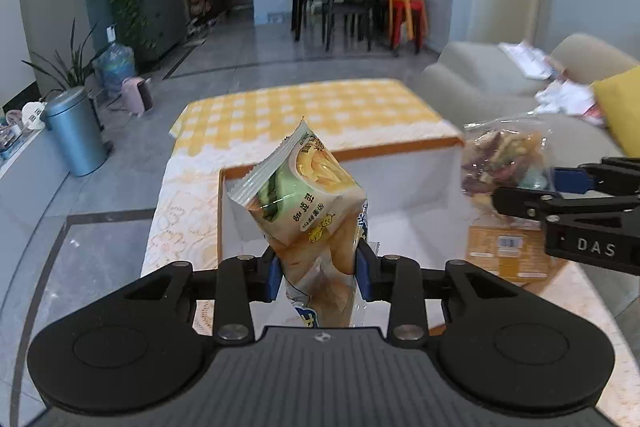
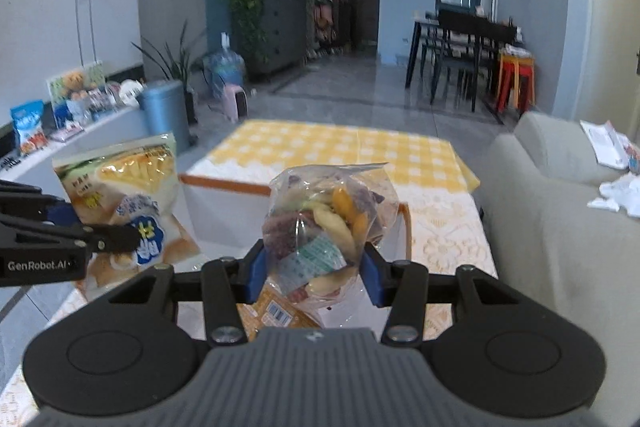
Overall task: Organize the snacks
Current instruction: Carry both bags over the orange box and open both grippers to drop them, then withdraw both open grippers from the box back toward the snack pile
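My left gripper [image 1: 320, 275] is shut on a bread snack packet [image 1: 308, 199], yellow and green with a sealed top, held upright above a white box with an orange rim [image 1: 400, 147]. My right gripper [image 2: 312, 275] is shut on a clear bag of mixed dried snacks [image 2: 324, 223], held above the same box [image 2: 224, 185]. The right gripper also shows at the right of the left wrist view [image 1: 524, 193] with its bag [image 1: 504, 163]. The left gripper shows at the left of the right wrist view [image 2: 104, 231] with the bread packet [image 2: 128, 203]. An orange snack packet [image 1: 504, 255] lies in the box.
The box stands on a low table with a yellow checked cloth [image 1: 312, 107]. A grey sofa [image 2: 560, 227] is to the right. A blue bin [image 1: 74, 131] stands at the left. More snack packs [image 2: 28, 125] sit on a ledge at far left.
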A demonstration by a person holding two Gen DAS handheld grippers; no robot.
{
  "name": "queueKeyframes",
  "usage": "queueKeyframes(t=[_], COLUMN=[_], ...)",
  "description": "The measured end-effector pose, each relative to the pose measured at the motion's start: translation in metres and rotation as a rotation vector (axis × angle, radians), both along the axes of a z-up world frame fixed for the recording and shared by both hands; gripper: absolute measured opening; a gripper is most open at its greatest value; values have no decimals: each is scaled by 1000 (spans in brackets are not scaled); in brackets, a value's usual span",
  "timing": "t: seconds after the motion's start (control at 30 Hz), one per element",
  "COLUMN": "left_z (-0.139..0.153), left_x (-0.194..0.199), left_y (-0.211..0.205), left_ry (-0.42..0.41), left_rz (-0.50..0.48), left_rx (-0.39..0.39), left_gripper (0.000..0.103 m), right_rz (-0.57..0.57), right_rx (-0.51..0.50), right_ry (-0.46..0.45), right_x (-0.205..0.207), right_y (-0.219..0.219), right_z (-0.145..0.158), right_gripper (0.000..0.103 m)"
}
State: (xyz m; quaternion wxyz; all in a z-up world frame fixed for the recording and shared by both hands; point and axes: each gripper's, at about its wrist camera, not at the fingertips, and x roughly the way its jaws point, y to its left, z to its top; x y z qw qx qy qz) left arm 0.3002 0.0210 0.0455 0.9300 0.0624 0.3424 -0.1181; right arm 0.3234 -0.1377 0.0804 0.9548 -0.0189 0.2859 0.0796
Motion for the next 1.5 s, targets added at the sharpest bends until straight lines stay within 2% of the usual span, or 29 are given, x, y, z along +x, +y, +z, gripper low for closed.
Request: queueKeyframes(t=[0.17, 0.47, 0.7, 1.0, 1.07, 1.23, 1.3, 1.47, 1.5], left_z=[-17, -37, -38, -39, -39, -34, -33, -30, -30], left_x=[11, 7, 5, -29, -37, -43, -41, -33, -33], left_y=[-10, -21, -10, -10, -12, -10, -7, 4, 5], left_ry=[36, 153, 234, 259, 249, 254, 242, 265, 260], left_rz=[31, 3, -10, -71, -78, -97, -96, -78, -75], left_rx=[122, 182, 119, 124, 150, 146, 152, 85, 80], left_gripper=[40, 40, 40, 40, 40, 40, 44, 62, 62], right_rz=[-9, 0, 7, -10, -6, -7, -6, -38, -46], right_rx=[-96, -162, -156, -111, -123, -161, -176, -148, -141], right_ry=[47, 172, 249, 321, 329, 363, 353, 353, 348], right_x=[19, 30, 17, -9, -16, -24, -25, -23, -21], right_y=[15, 21, 16, 11, 13, 21, 24, 23, 22], right_z=[-20, -43, -55, -53, -53, -47, -45, -47, -46], right_gripper=[47, 45, 43, 43, 43, 43, 43, 43, 44])
